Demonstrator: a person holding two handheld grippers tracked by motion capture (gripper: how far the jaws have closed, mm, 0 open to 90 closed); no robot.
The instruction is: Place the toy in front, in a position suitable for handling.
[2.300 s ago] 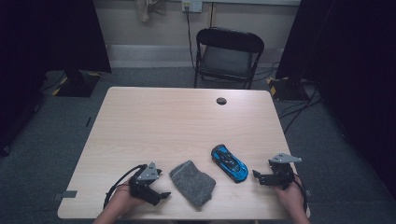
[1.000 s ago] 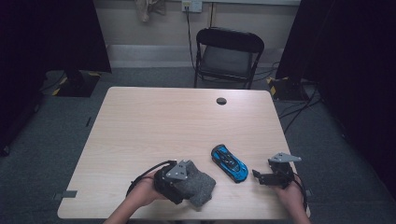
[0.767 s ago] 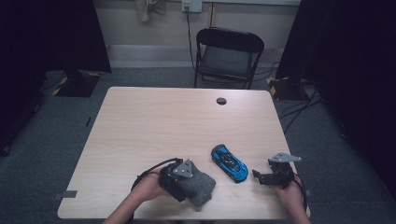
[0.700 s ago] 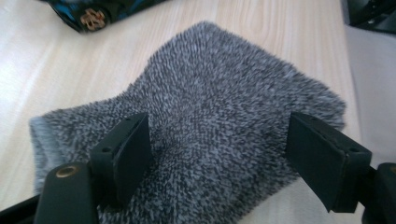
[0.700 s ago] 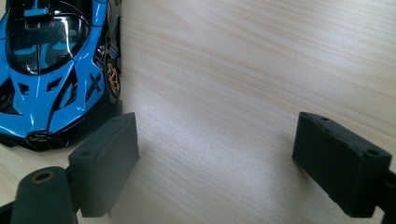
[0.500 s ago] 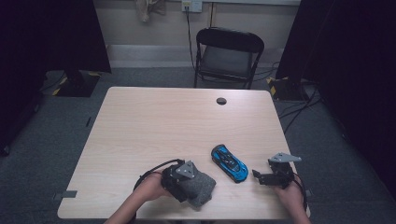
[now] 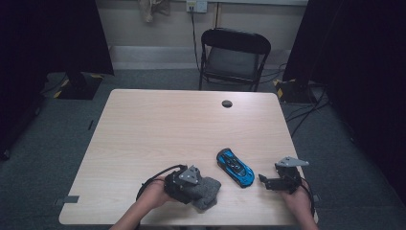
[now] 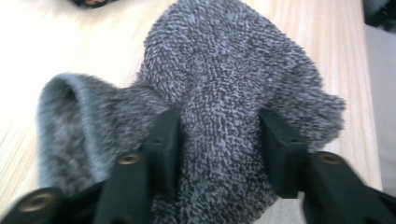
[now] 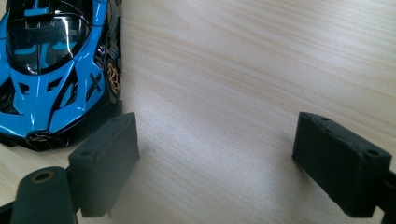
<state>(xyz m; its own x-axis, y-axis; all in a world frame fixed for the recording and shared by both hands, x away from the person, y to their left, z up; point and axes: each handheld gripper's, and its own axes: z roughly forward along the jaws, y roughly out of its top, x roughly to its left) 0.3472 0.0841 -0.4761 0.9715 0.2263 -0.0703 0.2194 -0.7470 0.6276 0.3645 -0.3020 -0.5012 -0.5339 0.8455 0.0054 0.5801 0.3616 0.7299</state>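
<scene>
Two steps are being covered so far: the grey knitted woollen cloth (image 8: 233, 93), lying at the near table edge, is being pinched by the left gripper (image 8: 219, 135), whose jaws have just been closing; lifting is judged outstanding. The right gripper (image 9: 215, 154) is being held spread beside the blue toy sports car (image 9: 51, 60). No writing is being shown.

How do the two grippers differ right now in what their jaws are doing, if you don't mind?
The left gripper has just been closing and pinches the grey knitted cloth between its pads; the right gripper stands open on nothing, bare table between its jaws, the blue toy car beside one jaw. Both sit low over the table's near edge.
</scene>
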